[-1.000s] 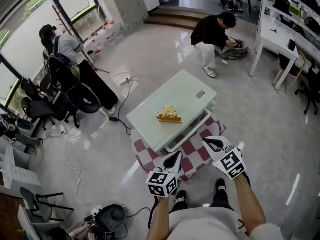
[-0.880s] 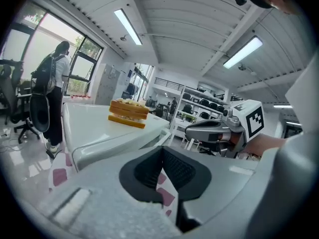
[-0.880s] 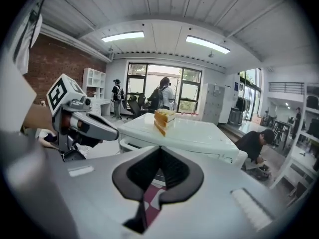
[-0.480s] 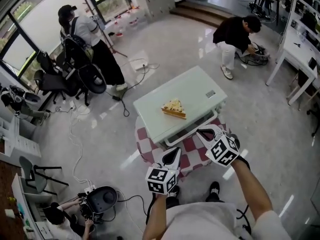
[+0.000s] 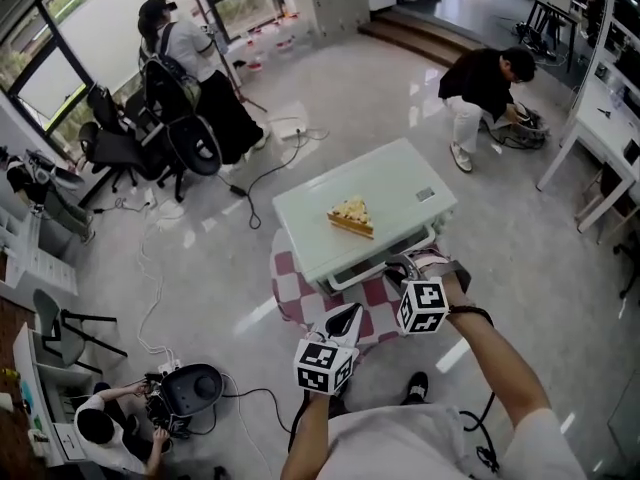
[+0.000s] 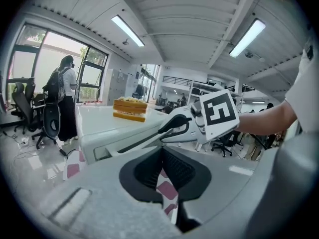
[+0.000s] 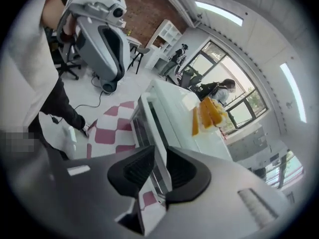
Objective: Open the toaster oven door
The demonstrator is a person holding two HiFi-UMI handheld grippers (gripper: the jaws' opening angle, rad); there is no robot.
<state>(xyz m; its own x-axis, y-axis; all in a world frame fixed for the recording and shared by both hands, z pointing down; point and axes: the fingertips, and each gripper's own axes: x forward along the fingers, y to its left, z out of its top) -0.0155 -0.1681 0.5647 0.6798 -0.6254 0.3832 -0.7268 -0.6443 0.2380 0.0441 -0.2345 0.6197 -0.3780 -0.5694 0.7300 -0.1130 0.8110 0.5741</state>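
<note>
Hovering low, my left gripper [image 5: 348, 318] is carrying nothing, its fingers pressed together above the red-and-white checkered cloth [image 5: 295, 303]. The white boxy metal toaster oven [image 5: 400, 173] is sitting on that cloth, with a yellow layered sandwich wedge [image 5: 350, 217] on its roof. My right gripper [image 5: 402, 266] is pinching the door's white handle bar [image 7: 160, 164] (the door seemingly not yet open). I am worrying that a sharp pull drags the unbraced oven forward and spills the sandwich.

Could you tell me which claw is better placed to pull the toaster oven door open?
Right: the right claw has the toaster oven's door handle between its jaws; the left claw hangs lower, off the oven.
</note>
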